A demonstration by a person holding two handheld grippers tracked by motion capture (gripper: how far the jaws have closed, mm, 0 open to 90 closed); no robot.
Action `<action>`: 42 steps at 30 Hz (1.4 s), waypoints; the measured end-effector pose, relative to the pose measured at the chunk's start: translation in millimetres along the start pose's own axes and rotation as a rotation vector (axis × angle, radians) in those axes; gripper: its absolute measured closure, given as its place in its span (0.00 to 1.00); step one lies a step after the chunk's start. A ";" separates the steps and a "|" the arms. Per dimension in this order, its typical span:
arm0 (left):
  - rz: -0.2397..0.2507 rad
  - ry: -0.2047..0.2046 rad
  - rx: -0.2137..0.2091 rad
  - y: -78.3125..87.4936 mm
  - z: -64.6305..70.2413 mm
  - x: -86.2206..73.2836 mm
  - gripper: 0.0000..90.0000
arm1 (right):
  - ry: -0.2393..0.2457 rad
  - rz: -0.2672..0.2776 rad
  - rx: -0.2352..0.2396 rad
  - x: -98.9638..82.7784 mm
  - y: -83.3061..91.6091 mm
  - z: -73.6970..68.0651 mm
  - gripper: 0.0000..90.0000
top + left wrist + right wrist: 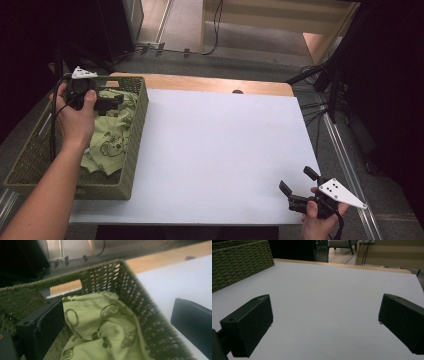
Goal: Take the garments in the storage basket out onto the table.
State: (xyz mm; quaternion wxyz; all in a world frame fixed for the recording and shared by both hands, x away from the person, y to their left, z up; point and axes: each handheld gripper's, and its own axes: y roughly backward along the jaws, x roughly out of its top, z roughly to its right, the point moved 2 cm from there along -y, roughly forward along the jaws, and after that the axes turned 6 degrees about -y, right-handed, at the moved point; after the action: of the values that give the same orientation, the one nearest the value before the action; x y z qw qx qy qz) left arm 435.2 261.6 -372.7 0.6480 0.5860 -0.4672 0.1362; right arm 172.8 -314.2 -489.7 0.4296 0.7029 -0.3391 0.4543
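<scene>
Left claw [112, 102]: I hold it over the far end of the olive-green woven basket [134, 145], jaws spread wide and empty, pointing across the basket toward its right wall.
Cloth: the pale green cloth with dark printed figures [107, 137] lies crumpled inside the basket, just below my left claw; in the left gripper view it [100, 332] sits between and beneath the two jaws, apart from both as far as I can tell.
Basket: it stands on the left edge of the white tabletop [215, 150], its far wall with a handle slot facing me in the left gripper view [107, 277].
Right claw [295, 185]: I hold it low at the near right corner of the tabletop, jaws spread, nothing between them.
Right claw and cloth: well apart, the whole tabletop [324, 290] between them; the basket [239, 262] stands far off to the left.
</scene>
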 end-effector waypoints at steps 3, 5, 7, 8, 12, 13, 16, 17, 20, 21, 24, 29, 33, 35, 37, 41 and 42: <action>-0.044 0.034 -0.006 -9.9 -8.8 -1.5 0.00 | 0.003 -0.003 0.002 -0.1 -0.8 -0.8 0.00; -0.089 0.057 0.002 -18.1 -13.4 -5.0 0.01 | 0.000 -0.007 0.001 -0.4 -1.9 -1.2 0.00; -0.154 0.076 0.001 -27.6 -16.6 -11.1 0.02 | 0.000 -0.008 0.002 -0.4 -1.9 -1.2 0.00; -0.180 0.080 -0.004 -32.5 -17.6 -14.7 0.01 | 0.002 -0.007 0.001 -0.3 -1.5 -0.7 0.00; -0.252 0.122 -0.042 -50.6 -19.0 -29.7 0.01 | -0.003 -0.010 0.003 -0.8 -2.3 0.2 0.00; -0.268 0.121 -0.045 -54.3 -18.3 -32.7 0.01 | -0.003 -0.010 0.003 -0.8 -2.3 0.2 0.00; -0.323 0.149 -0.047 -66.8 -12.1 -41.3 0.02 | 0.000 -0.011 0.003 -0.9 -2.7 -0.1 0.00; -0.348 0.146 -0.032 -71.8 -8.8 -44.7 0.03 | 0.001 -0.012 0.003 -0.9 -2.8 -0.1 0.00; -0.433 0.112 -0.017 -83.8 -1.1 -54.2 0.07 | -0.001 -0.013 0.000 -1.0 -2.8 0.4 0.00; -0.454 0.117 -0.025 -86.1 -0.3 -56.0 0.07 | -0.002 -0.013 0.000 -1.0 -2.8 0.3 0.00; -0.501 0.104 -0.025 -90.6 2.1 -60.2 0.07 | 0.001 -0.015 0.002 -1.1 -3.2 -0.4 0.00; -0.530 0.035 -0.025 -97.0 7.5 -68.3 0.12 | 0.002 -0.014 0.002 -1.1 -4.2 -0.9 0.00; -0.498 -0.003 -0.046 -91.4 5.4 -65.4 0.52 | 0.001 -0.018 -0.001 -1.4 -4.5 -0.3 0.00; -0.483 0.043 -0.027 -85.2 -2.5 -66.0 0.69 | -0.003 -0.017 -0.002 -1.6 -4.1 -0.2 0.00; -0.508 0.072 -0.013 -80.6 -8.0 -67.1 0.71 | -0.005 -0.017 -0.001 -1.8 -4.1 -0.2 0.00; -0.594 0.040 0.134 -65.7 -22.0 -71.1 0.72 | -0.002 -0.020 0.000 -2.6 -4.5 -0.3 0.00; -0.604 0.072 0.119 -63.9 -27.2 -74.5 0.72 | -0.002 -0.020 0.000 -2.6 -4.5 -0.3 0.00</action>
State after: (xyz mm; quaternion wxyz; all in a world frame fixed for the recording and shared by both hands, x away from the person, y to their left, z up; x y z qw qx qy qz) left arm 454.3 295.8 -466.7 0.6399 0.7299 -0.2399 -0.0149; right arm 175.7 -311.9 -493.4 0.4338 0.7068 -0.3324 0.4492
